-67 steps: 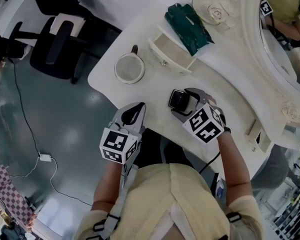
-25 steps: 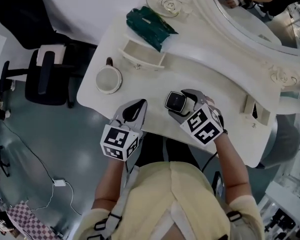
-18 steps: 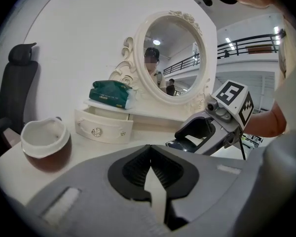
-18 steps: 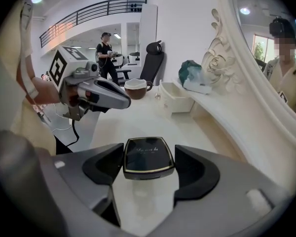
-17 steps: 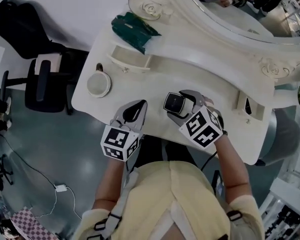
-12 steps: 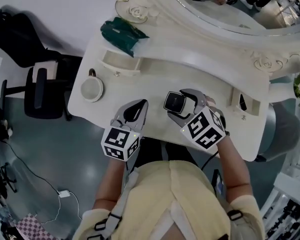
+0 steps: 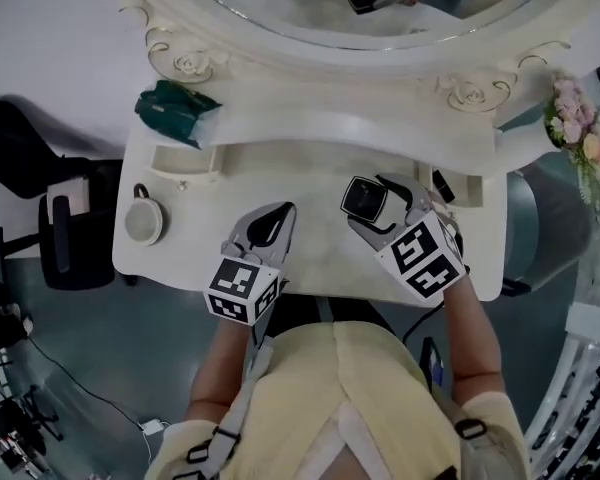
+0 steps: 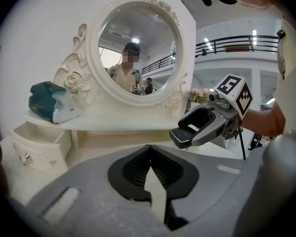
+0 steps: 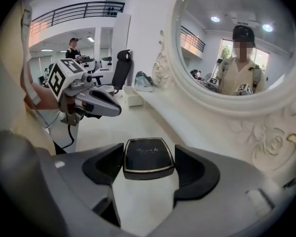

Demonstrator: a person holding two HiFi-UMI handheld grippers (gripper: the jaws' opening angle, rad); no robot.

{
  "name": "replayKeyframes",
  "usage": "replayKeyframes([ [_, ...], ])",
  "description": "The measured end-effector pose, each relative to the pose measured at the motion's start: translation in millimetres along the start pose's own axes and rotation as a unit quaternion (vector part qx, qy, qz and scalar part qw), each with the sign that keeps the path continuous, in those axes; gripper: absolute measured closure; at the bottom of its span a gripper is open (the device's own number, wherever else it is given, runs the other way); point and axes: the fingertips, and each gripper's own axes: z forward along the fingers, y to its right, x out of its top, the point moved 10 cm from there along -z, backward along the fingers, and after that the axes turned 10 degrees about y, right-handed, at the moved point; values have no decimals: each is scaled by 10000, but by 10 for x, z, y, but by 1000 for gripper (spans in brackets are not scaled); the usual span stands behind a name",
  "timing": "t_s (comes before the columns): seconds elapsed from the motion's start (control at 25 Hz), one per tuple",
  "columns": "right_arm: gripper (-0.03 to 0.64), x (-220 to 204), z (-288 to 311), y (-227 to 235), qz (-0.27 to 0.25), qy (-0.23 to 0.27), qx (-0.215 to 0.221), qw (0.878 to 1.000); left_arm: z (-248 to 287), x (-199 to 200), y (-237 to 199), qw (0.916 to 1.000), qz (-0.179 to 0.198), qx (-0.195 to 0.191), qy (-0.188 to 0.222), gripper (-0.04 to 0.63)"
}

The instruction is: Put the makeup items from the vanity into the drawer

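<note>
Right claw: pressed onto a black gold-edged compact, which is pinched by its two sides and carried lid-up above the counter; the same compact is seen at the claw tip in the head view. Left claw: pads pressed together, nothing held between them; it is poised over the front edge of the counter, just left of the right claw.

Step in hand, as judged: one makeup item is grasped and lifted, and its transfer to a drawer is not yet done. The next move calls for the compact to be carried to an open drawer, lowered inside clear of the drawer walls, and released.

Count, outward from the claws: two claws; one compact; one open drawer at the counter's left end; a second drawer at the right end, partly hidden by the right claw, so its contents cannot be confirmed; one round white handled cup; one teal pouch on the raised shelf; one oval mirror; one spray of pink flowers.
</note>
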Motion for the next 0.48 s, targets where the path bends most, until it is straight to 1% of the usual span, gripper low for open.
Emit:
replayKeyframes([
  [0.24,291,-308,-411,340,487,-104,-771,9958,355,37,219,9986,121,-500,-83,594],
  [0.48,291,-594,-749,587,964,-215,-1459,9844,639,56,400,9953,219,-928,-175,594],
])
